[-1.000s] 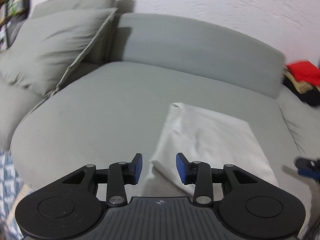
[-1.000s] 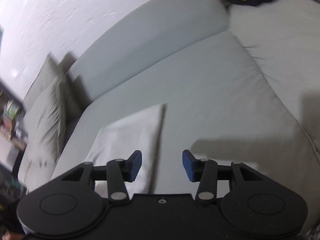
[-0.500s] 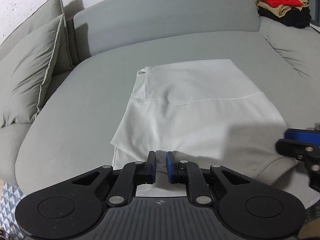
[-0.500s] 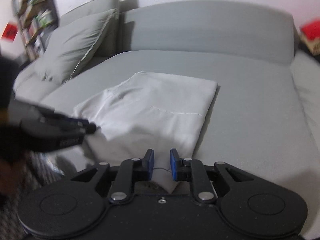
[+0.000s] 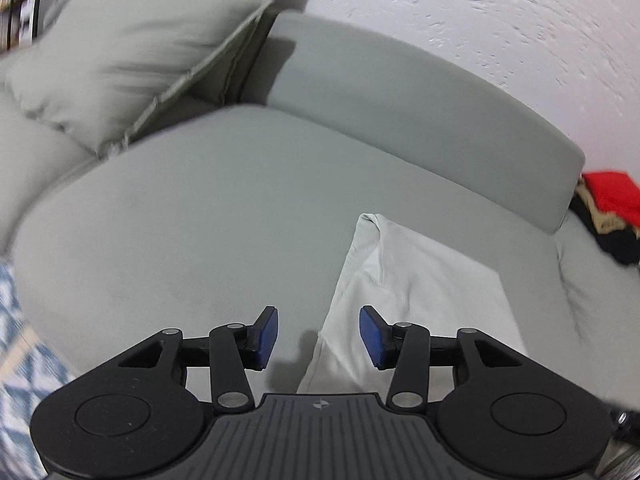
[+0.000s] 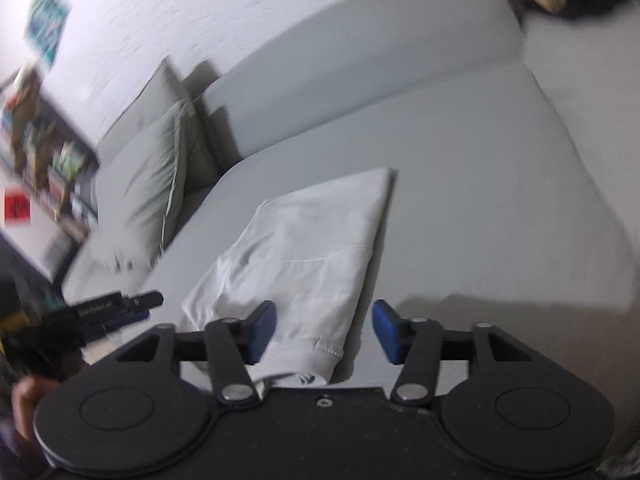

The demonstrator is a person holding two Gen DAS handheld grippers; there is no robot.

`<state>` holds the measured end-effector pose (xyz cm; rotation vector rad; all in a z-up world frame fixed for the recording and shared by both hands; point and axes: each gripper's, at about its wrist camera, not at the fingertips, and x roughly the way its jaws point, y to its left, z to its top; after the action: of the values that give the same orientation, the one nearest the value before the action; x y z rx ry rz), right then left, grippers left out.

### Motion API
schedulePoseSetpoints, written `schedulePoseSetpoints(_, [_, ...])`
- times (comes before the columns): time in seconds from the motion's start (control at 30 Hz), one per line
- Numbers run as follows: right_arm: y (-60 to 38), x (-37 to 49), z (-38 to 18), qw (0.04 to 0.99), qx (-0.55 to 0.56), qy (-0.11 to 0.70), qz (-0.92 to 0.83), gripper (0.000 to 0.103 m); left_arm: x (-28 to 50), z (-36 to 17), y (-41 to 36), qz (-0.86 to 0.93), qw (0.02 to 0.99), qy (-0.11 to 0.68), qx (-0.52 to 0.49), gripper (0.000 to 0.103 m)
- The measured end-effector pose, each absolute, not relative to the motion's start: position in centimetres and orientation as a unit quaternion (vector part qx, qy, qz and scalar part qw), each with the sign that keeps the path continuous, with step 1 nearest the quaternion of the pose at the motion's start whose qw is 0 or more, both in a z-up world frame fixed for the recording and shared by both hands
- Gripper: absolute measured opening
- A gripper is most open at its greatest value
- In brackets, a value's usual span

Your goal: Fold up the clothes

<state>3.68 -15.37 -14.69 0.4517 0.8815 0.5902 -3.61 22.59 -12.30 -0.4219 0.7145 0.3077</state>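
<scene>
A white folded garment (image 5: 416,300) (image 6: 304,256) lies flat on the grey sofa seat (image 5: 208,216). My left gripper (image 5: 318,334) hovers over the garment's near left edge, its jaws opening, with the edge below the gap and the blue pads off the cloth. My right gripper (image 6: 324,332) hangs over the garment's near right corner, where a ribbed hem shows; its jaws are opening too and the pads press on nothing. The left gripper (image 6: 132,306) also shows at the left of the right wrist view, held by a hand (image 6: 24,404).
Two grey cushions (image 5: 120,64) lean at the sofa's left end and a grey backrest (image 5: 420,112) runs behind the seat. A stack of red, tan and black clothes (image 5: 608,208) sits at the right. A shelf (image 6: 44,160) stands far left. A patterned rug (image 5: 20,340) lies below.
Half a second ago both grippers were nearly shut low over the garment's near edge. Both have opened, and each view has swung outward, left one leftward and right one rightward.
</scene>
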Motion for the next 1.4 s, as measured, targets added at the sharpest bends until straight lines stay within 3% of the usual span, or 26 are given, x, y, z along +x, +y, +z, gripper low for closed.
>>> schedulePoseSetpoints(0.33, [-15.9,9.2,-19.9,0.759,0.348,0.484,0.262,0.053,1.8,-16.2,27.2,0.086,0.839,0.419,-0.336,0.058])
schedulePoseSetpoints(0.4, [-16.0,9.9,-20.6,0.749,0.363,0.489,0.262,0.046,2.4,-16.6,27.5,0.068,0.834,0.422,-0.349,0.059])
schedulePoseSetpoints(0.87, [-12.6,16.9,-23.6,0.713,0.409,0.520,0.233,0.038,9.9,-19.7,27.1,-0.063,0.796,0.470,-0.376,0.057])
schedulePoseSetpoints(0.97, [-11.3,18.5,-24.3,0.717,0.412,0.514,0.229,0.037,11.6,-20.0,26.5,-0.070,0.794,0.471,-0.377,0.053])
schedulePoseSetpoints(1.1, [-9.8,19.5,-24.7,0.736,0.404,0.490,0.233,0.037,12.8,-19.7,24.9,-0.066,0.805,0.474,-0.352,0.039])
schedulePoseSetpoints(1.23, [-8.8,19.2,-24.4,0.766,0.375,0.475,0.218,0.006,12.7,-18.7,23.1,-0.038,0.829,0.470,-0.301,0.011])
schedulePoseSetpoints(1.4, [-8.2,16.4,-20.3,0.827,0.295,0.417,0.232,0.006,8.5,-13.7,19.4,-0.011,0.894,0.399,-0.203,0.008])
